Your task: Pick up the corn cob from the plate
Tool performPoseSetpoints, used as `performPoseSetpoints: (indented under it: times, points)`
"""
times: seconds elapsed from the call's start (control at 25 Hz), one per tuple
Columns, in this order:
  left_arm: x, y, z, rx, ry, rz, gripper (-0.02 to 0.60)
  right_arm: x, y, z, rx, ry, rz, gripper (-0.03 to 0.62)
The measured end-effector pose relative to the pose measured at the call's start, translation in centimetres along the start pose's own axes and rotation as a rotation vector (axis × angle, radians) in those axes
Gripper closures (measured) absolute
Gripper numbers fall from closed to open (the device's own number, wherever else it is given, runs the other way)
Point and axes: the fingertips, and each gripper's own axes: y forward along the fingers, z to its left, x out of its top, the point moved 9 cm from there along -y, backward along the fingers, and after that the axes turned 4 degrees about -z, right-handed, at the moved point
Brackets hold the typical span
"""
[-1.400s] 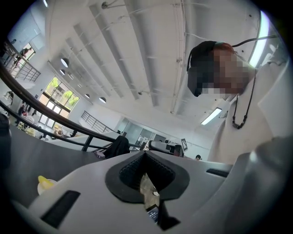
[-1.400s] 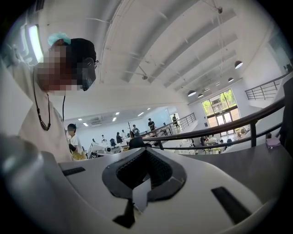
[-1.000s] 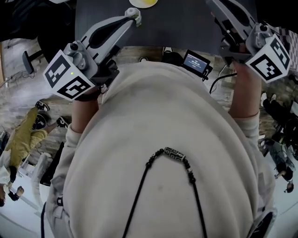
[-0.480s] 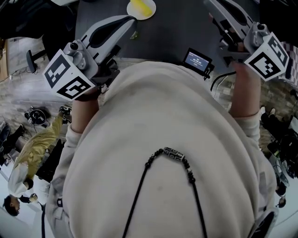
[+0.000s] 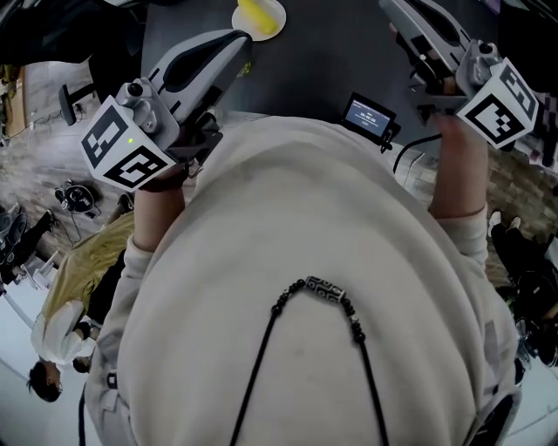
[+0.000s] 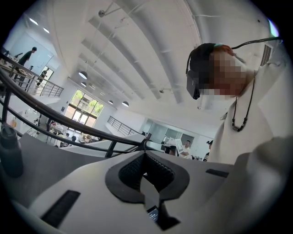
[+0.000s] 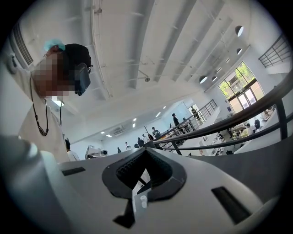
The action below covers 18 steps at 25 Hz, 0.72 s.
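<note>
The yellow corn cob (image 5: 254, 11) lies on a small pale plate (image 5: 275, 19) at the top edge of the head view, on a dark grey table (image 5: 323, 52). My left gripper (image 5: 241, 43) is held just short of the plate, its tip pointing toward it. In the left gripper view the left gripper (image 6: 145, 152) looks shut and empty, aimed up at the ceiling. The right gripper (image 7: 146, 151) also looks shut with nothing in it. Its marker cube (image 5: 497, 97) shows at the upper right, and its tips run off the frame's top.
A small device with a lit screen (image 5: 370, 113) sits at the table's near edge. A dark bottle (image 6: 10, 151) stands at the left of the left gripper view. The person's torso fills most of the head view. Railings (image 7: 238, 116) and distant people lie beyond the table.
The plate and corn have come further into the head view. The left gripper has turned: the yellow corn has left its view and a dark bottle now shows. Both stay shut.
</note>
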Motion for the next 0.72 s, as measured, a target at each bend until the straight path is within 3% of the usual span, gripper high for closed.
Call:
performPoseSetpoints:
  times: [0.28, 0.48, 0.72]
  points:
    - [1.0, 2.1, -0.7, 0.023, 0.021, 0.069, 0.581, -1.5, -1.4, -2.2, 0.032, 0.091, 0.005, 0.579]
    - [1.0, 3.3, 0.2, 0.013, 0.015, 0.111, 0.581, -2.3, -2.6, -3.5, -0.013, 0.109, -0.035, 0.579]
    - [1.0, 5.6, 1.4, -0.065, 0.034, 0.142, 0.581, -2.0, -3.6, -4.3, -0.101, 0.060, -0.048, 0.579]
